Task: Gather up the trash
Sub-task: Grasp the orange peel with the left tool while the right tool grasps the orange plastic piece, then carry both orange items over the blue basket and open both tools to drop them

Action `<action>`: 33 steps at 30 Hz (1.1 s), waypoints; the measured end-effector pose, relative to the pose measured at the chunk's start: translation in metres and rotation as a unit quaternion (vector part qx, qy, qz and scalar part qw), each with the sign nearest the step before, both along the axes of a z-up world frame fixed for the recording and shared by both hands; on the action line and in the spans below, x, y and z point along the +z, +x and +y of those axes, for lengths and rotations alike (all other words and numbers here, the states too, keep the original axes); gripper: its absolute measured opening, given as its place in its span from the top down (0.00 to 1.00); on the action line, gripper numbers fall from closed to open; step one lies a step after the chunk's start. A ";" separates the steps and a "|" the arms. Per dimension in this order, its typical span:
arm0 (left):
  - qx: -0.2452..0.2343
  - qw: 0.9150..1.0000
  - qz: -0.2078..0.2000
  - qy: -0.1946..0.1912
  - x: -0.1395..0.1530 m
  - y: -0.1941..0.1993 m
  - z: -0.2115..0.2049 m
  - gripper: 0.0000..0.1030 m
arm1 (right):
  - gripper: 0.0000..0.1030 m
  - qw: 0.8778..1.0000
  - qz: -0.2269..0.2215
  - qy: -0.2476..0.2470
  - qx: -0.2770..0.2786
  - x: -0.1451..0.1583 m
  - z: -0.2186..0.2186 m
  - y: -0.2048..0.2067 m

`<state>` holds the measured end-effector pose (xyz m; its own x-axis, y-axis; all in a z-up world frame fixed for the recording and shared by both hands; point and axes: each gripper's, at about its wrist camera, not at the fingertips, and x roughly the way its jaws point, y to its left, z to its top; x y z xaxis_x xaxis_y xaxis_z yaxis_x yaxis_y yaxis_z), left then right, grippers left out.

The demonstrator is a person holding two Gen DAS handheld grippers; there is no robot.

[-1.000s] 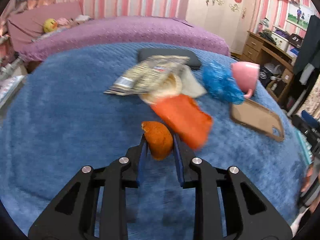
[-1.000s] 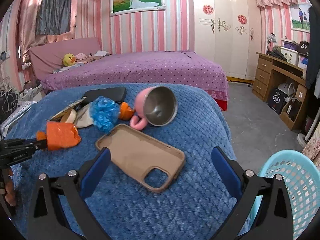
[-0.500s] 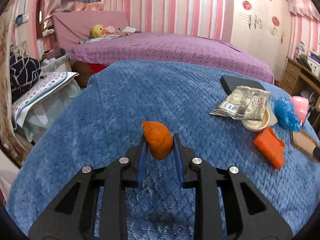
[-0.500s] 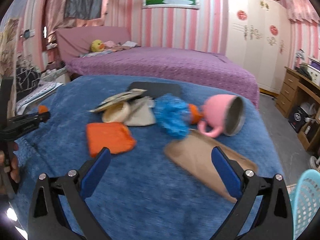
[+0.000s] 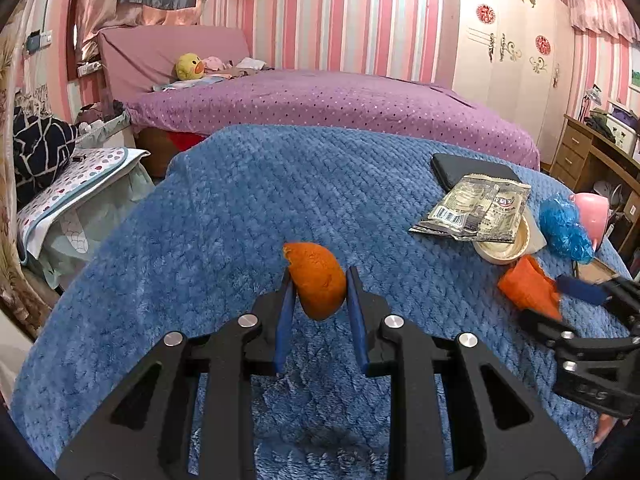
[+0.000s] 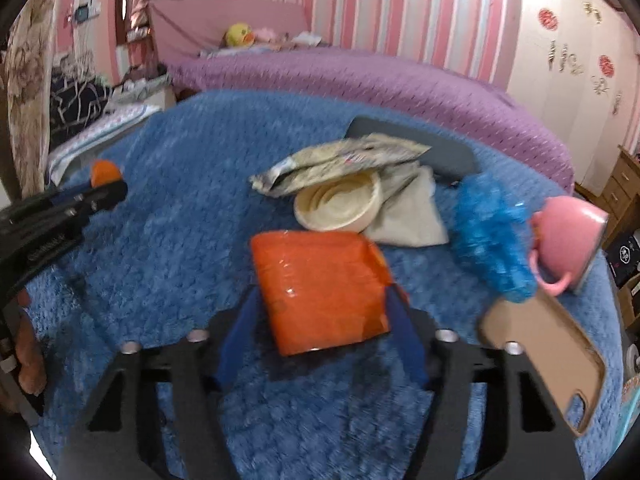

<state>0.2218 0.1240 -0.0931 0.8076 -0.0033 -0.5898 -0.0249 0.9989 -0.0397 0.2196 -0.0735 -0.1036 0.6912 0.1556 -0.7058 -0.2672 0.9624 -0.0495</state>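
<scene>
My left gripper point(image 5: 318, 280) is shut on a piece of orange peel point(image 5: 316, 285) and holds it above the blue blanket point(image 5: 224, 216). My right gripper point(image 6: 322, 300) has its fingers on both sides of a flat orange packet point(image 6: 320, 288) that lies on the blanket; the frame is blurred and I cannot tell if they press it. In the left wrist view the packet point(image 5: 528, 288) sits at the right gripper's tips. Behind lie a foil wrapper point(image 6: 340, 160), a cream lid point(image 6: 340, 204), beige paper point(image 6: 412, 216) and blue crumpled plastic point(image 6: 492, 232).
A pink mug point(image 6: 568, 236) lies on its side at the right. A tan phone case point(image 6: 548, 352) lies next to it. A dark phone point(image 6: 440, 148) lies behind the wrapper. A purple bed point(image 5: 320, 100) stands beyond. The blanket drops off at the left point(image 5: 120, 216).
My right gripper has moved in from the right and narrowed around the orange packet. My left gripper has swung left and back from the pile, still holding the peel.
</scene>
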 end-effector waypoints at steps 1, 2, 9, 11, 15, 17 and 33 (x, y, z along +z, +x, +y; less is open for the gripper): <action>0.000 1.000 -0.002 0.000 0.000 0.000 0.000 0.77 | 0.59 1.000 0.004 -0.002 0.005 -0.002 0.002 0.000; 0.000 1.000 -0.003 -0.001 0.001 -0.001 0.001 0.77 | 0.69 1.000 0.005 -0.002 0.008 -0.003 0.003 0.000; 0.005 1.000 -0.004 -0.006 0.000 -0.002 0.003 0.77 | 0.92 0.999 -0.030 0.032 0.008 0.007 -0.011 -0.016; 0.008 1.000 -0.003 -0.005 0.000 -0.001 0.004 0.77 | 0.93 0.998 -0.044 0.038 0.003 0.013 -0.018 -0.024; 0.013 1.000 0.000 -0.003 0.000 0.000 0.004 0.77 | 0.94 0.997 -0.069 0.047 -0.008 0.028 -0.037 -0.037; 0.018 1.000 -0.004 -0.001 0.002 -0.002 0.005 0.77 | 0.94 0.996 -0.073 0.051 -0.014 0.033 -0.050 -0.043; -0.013 1.000 -0.020 0.000 0.028 -0.044 -0.062 0.77 | 0.94 0.991 -0.102 0.052 -0.063 0.063 -0.139 -0.091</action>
